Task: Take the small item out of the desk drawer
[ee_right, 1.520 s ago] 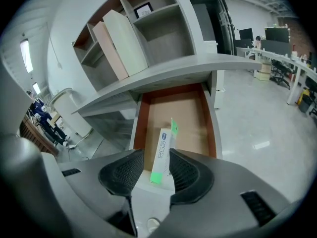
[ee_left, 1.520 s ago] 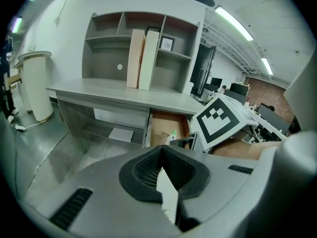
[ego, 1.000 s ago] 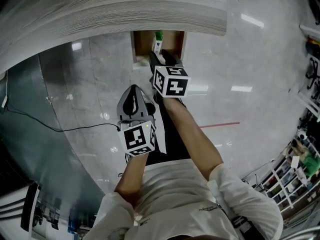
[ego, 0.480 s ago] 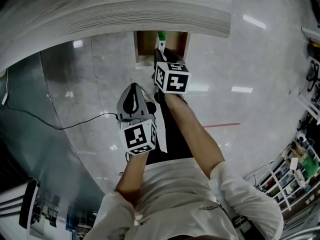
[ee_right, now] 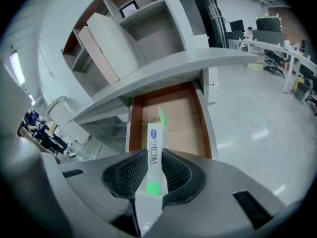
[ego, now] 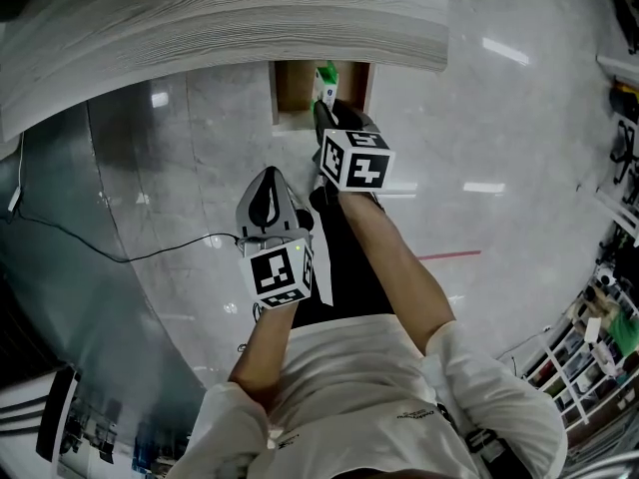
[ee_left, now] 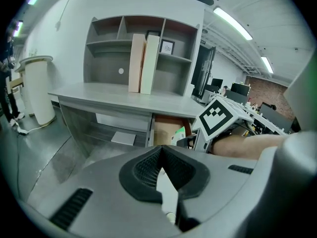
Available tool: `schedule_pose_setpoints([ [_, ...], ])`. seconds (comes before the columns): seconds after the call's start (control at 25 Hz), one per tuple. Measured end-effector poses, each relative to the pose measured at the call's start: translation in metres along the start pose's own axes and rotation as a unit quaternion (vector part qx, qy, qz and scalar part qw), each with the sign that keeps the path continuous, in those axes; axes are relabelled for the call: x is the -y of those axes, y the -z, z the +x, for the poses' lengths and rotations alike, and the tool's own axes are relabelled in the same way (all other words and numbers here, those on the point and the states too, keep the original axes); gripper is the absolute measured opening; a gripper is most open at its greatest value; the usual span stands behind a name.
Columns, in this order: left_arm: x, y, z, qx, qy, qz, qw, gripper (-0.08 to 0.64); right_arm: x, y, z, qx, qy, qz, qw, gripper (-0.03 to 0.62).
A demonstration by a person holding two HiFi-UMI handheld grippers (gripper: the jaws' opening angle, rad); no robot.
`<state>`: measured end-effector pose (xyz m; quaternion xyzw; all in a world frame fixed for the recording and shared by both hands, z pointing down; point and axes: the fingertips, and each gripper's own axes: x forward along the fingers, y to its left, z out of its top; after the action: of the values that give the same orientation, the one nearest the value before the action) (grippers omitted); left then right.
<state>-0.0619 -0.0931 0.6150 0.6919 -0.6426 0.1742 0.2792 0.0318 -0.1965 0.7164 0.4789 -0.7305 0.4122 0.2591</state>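
Observation:
A small white and green box (ee_right: pixel 154 150) stands upright between the pads of my right gripper (ee_right: pixel 154 175), above the open wooden drawer (ee_right: pixel 178 115). The jaws are closing and the pads press on the box's two sides. In the head view the box (ego: pixel 324 78) shows at the drawer (ego: pixel 292 88) under the desk edge, with the right gripper (ego: pixel 326 108) at the drawer's front. My left gripper (ego: pixel 270 203) hangs lower and nearer the body, shut with nothing in it. The left gripper view shows its jaws (ee_left: pixel 161 170) together and the box (ee_left: pixel 180 134) far off.
The grey desk top (ego: pixel 230 18) runs over the drawer. On it stands a shelf unit (ee_left: pixel 143 38) with two pale books (ee_left: pixel 143 63). A black cable (ego: pixel 130 252) lies on the glossy floor at the left. A white bin (ee_left: pixel 37 88) stands beside the desk.
The right gripper has shifted slightly to the right at the drawer's front with the box between its jaws. The left gripper has stayed put.

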Motion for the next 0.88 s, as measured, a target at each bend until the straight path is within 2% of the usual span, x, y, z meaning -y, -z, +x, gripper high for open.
schedule_pose_setpoints([
  [0.28,0.000,-0.012,-0.021,0.016,0.006,-0.015,0.9997,0.015,-0.014,-0.006,-0.035,0.024,-0.022,-0.005,0.999,0.114],
  [0.52,0.002,-0.037,-0.045,0.039,0.013,-0.002,0.9991,0.015,-0.026,-0.014,-0.078,0.050,-0.032,-0.021,0.998,0.112],
  [0.68,0.003,-0.051,-0.065,0.048,0.022,0.021,0.9984,0.015,-0.041,-0.019,-0.107,0.064,-0.039,-0.032,0.997,0.112],
  [0.88,0.004,-0.073,-0.093,0.062,0.028,0.026,0.9973,0.015,-0.063,-0.033,-0.148,0.085,-0.043,-0.046,0.994,0.112],
])
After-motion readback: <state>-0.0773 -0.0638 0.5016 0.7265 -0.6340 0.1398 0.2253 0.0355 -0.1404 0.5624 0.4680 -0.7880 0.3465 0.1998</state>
